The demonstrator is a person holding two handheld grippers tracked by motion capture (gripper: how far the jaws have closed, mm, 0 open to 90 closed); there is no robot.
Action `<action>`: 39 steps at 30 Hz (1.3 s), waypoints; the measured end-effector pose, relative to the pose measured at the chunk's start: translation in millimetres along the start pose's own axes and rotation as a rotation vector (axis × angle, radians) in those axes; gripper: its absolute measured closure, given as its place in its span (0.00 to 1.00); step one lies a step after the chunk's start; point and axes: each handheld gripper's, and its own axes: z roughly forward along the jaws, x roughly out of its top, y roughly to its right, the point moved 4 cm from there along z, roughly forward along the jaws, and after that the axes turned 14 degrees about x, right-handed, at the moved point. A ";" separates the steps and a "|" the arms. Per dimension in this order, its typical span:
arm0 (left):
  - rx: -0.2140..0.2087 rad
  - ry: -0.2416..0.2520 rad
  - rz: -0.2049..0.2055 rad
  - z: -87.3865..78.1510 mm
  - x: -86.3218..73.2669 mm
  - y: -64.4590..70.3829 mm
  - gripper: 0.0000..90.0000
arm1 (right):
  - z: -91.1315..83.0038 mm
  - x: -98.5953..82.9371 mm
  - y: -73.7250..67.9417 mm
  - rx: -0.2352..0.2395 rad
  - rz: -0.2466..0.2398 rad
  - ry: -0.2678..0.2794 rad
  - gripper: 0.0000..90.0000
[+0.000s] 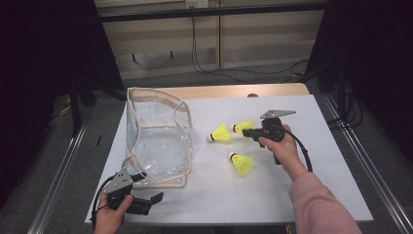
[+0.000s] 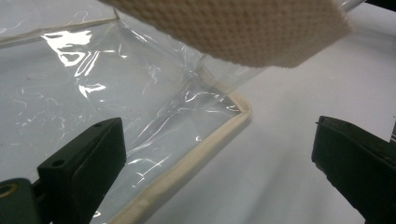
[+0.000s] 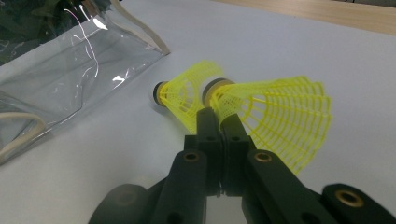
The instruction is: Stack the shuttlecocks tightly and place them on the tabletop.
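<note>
A clear plastic bag [image 1: 158,141] with beige trim stands open on the white table sheet [image 1: 302,190]. Three yellow shuttlecocks are to its right. My right gripper [image 1: 247,131] is shut on the skirt of the far one [image 1: 243,126]; in the right gripper view this shuttlecock [image 3: 275,116] sits in my right gripper [image 3: 219,116], its cork pointing away. A second shuttlecock [image 1: 221,133] [image 3: 184,93] lies just beyond it. The third [image 1: 242,163] lies nearer me. My left gripper [image 1: 155,202] [image 2: 217,140] is open at the bag's near corner [image 2: 233,121].
A beige bag strap [image 2: 243,28] hangs across the top of the left gripper view. The bag's clear side [image 3: 70,70] lies left of the held shuttlecock. A wooden table edge [image 1: 234,91] runs along the far side, and cables trail on the floor behind.
</note>
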 end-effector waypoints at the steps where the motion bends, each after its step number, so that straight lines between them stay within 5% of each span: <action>1: 0.000 0.000 0.001 0.0 0.0 0.0 0.03 | 0.2 0.2 0.1 0.002 0.000 -0.001 0.99; 15: 0.004 0.000 0.000 0.0 0.0 -0.3 0.03 | 3.8 -0.6 -1.7 0.012 0.017 -0.021 0.99; 39: -0.001 0.013 0.000 0.0 0.7 0.3 0.03 | 9.7 -1.9 -15.3 0.067 -0.044 -0.051 0.99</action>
